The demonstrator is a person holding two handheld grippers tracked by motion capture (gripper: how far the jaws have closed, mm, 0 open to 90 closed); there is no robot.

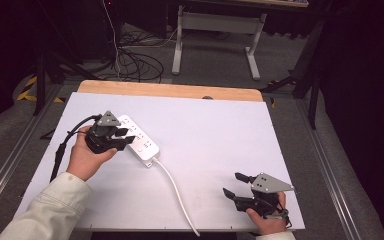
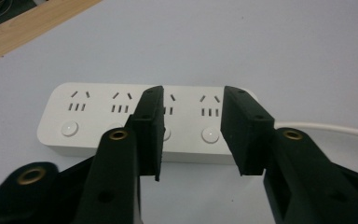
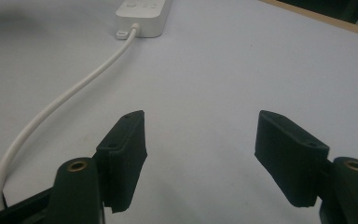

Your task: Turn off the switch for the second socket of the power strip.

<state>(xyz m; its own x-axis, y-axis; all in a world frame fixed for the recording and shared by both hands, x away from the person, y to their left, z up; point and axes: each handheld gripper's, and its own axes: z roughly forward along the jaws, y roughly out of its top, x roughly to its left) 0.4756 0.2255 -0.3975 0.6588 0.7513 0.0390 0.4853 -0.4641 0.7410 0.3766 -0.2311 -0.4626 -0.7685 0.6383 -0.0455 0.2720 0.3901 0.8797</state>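
A white power strip (image 1: 139,140) with several sockets and round buttons lies at the left middle of the white table top (image 1: 210,130). Its white cord (image 1: 177,192) runs toward the front edge. My left gripper (image 1: 124,136) hovers at the strip's near side, open, nothing between its jaws. In the left gripper view the power strip (image 2: 98,119) lies crosswise just past the gripper (image 2: 193,135). My right gripper (image 1: 233,184) rests open near the front right corner, holding nothing. The right gripper view shows the strip's end (image 3: 142,14) and cord (image 3: 70,95) far ahead of the gripper (image 3: 200,158).
A wooden strip (image 1: 170,90) borders the table's far edge. Beyond it on the floor stand a white desk frame (image 1: 215,35) and a tangle of cables (image 1: 135,60). Metal rails run along both sides of the table.
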